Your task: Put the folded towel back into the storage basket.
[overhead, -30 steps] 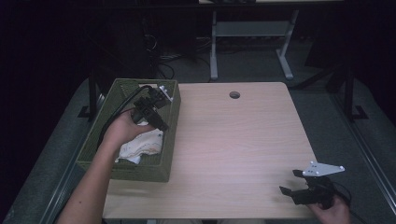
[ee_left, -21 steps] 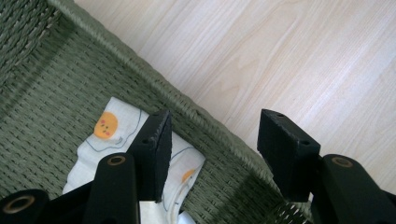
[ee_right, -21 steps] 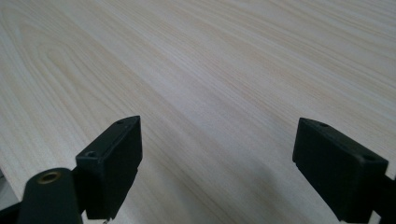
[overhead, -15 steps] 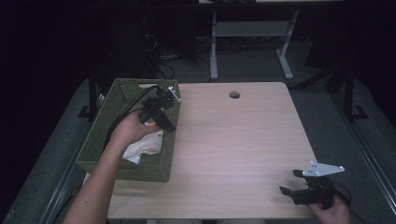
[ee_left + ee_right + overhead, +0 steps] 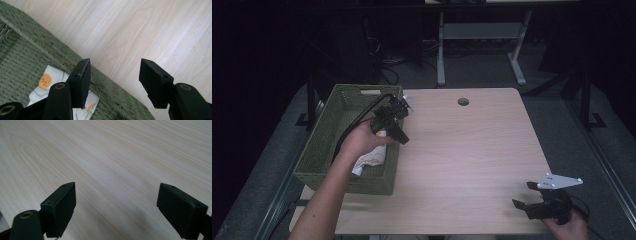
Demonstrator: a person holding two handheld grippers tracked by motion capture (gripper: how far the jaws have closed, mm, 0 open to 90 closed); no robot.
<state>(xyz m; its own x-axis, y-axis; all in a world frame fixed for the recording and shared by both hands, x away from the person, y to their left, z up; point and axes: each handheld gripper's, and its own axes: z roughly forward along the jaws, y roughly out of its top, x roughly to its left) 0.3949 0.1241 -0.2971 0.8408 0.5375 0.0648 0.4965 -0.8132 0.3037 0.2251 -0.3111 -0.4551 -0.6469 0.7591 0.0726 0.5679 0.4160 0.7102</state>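
The left gripper (image 5: pixel 393 122) is held over the right rim of the green woven basket (image 5: pixel 319 150), at the left of the high view, with its fingers (image 5: pixel 81 80) spread apart and nothing between them; in the left gripper view one finger sits over the basket's inside and the other over the bare wood, so the rim is straddled. This pose is judged to suit either reaching in or coming out empty, and which of the two cannot be told. A white cloth (image 5: pixel 50 83) printed with small orange faces is seen lying on the basket floor, low in the left gripper view, and as a pale bundle beside the person's left hand (image 5: pixel 362 142) in the high view; nothing else can be made out in the basket. The right gripper (image 5: pixel 532 202) is kept at the lower right of the desk (image 5: pixel 472 145), well apart from the basket, its fingers (image 5: pixel 60 207) spread wide over bare wood, seemingly parked out of the way.
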